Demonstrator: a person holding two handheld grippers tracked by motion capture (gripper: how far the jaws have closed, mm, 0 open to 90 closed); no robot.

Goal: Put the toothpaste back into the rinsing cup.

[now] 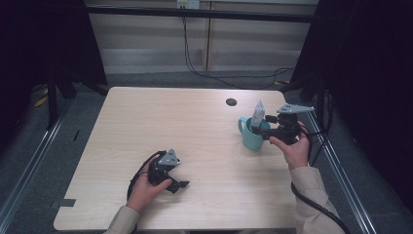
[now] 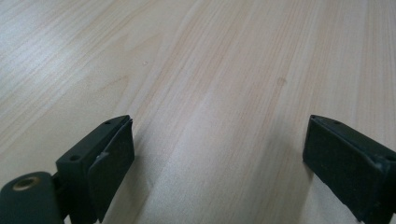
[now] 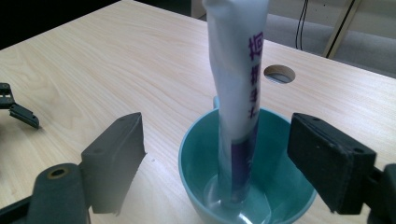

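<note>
A teal mug point(image 1: 252, 136) point(image 3: 243, 175) stands at the right of the wooden table. A white tube with purple lettering point(image 1: 257, 114) point(image 3: 240, 93) stands upright in it, cap end down. My right gripper point(image 1: 263, 130) point(image 3: 215, 161) is at the mug's rim, open, its jaws wide on either side of the tube and not touching it. My left gripper point(image 1: 181, 185) point(image 2: 217, 154) rests low over bare tabletop near the front left, open with nothing between its jaws.
A round cable hole point(image 1: 231, 102) point(image 3: 279, 73) lies in the table behind the mug. The table's right edge point(image 1: 311, 136) runs close beside my right hand. Cables hang against the back wall point(image 1: 195, 63). Dark frames stand on both sides.
</note>
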